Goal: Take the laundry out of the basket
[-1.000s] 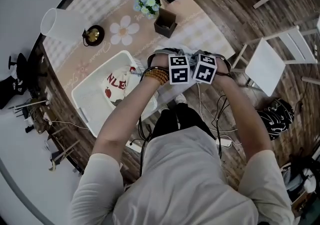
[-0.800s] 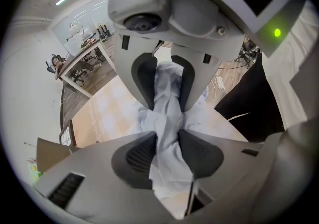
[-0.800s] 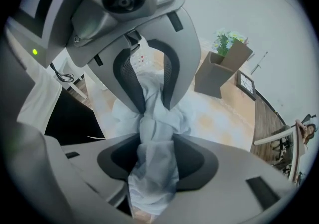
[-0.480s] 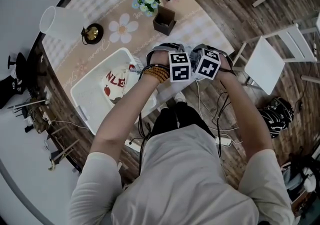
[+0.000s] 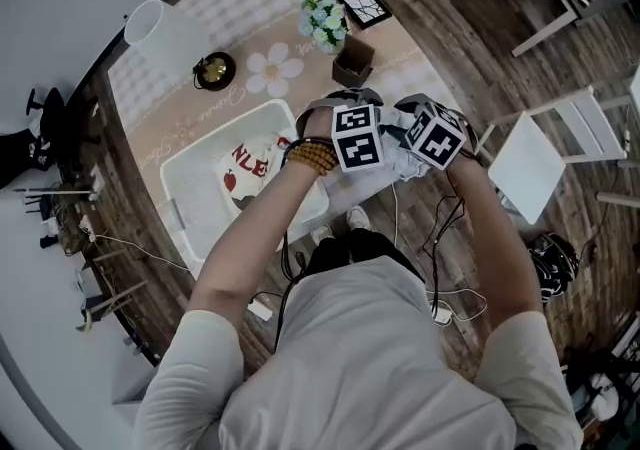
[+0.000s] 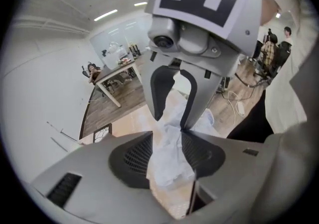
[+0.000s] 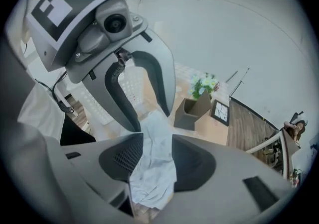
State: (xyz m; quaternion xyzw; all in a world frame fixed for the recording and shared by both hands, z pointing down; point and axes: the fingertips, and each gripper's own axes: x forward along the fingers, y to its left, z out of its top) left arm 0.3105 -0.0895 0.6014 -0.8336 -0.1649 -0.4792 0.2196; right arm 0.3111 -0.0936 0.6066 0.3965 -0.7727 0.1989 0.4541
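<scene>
Now left claw (image 6: 167, 143) (just eased) and right claw (image 7: 157, 141) (just tightened) clench garment (image 7: 152, 173), clear of basket (image 5: 185, 208); next: lay on counter (image 5: 215, 13).

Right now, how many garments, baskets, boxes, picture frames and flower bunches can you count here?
Garments: 2 (pale garment, printed garment)
Basket: 1
Box: 1
Picture frame: 1
Flower bunch: 1
Total: 6

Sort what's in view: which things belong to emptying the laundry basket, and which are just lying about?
Job: basket, printed garment inside it, pale cloth held beside it.
Lying about: flowers, brown box, picture frame, white chair.
</scene>
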